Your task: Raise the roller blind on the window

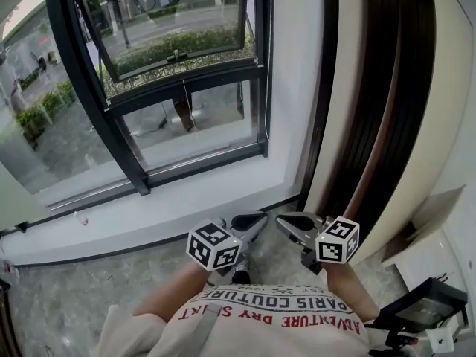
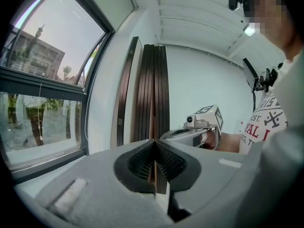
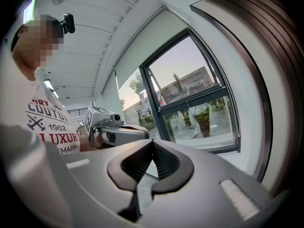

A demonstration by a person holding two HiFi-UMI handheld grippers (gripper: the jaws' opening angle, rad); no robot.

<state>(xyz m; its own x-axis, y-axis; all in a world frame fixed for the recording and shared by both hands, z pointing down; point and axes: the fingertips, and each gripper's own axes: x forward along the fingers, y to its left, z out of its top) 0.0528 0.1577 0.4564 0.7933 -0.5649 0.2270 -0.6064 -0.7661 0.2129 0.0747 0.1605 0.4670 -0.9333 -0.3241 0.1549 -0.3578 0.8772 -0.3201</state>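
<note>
The roller blind (image 3: pixel 154 42) shows as a pale sheet over the top of the black-framed window (image 1: pixel 111 103); the glass below it is uncovered. A thin white cord (image 1: pixel 265 88) hangs along the window's right frame. Both grippers are held low in front of the person's shirt, well short of the window and cord. My left gripper (image 1: pixel 251 222) (image 2: pixel 155 163) is shut with nothing between its pads. My right gripper (image 1: pixel 288 223) (image 3: pixel 151 163) is shut and empty too. The two tips point toward each other, a small gap apart.
Tall dark brown panels (image 1: pixel 387 125) lean against the white wall right of the window. A white sill (image 1: pixel 186 199) runs under the glass above a grey marble floor (image 1: pixel 74 303). A black boxy device (image 1: pixel 424 307) sits at the lower right.
</note>
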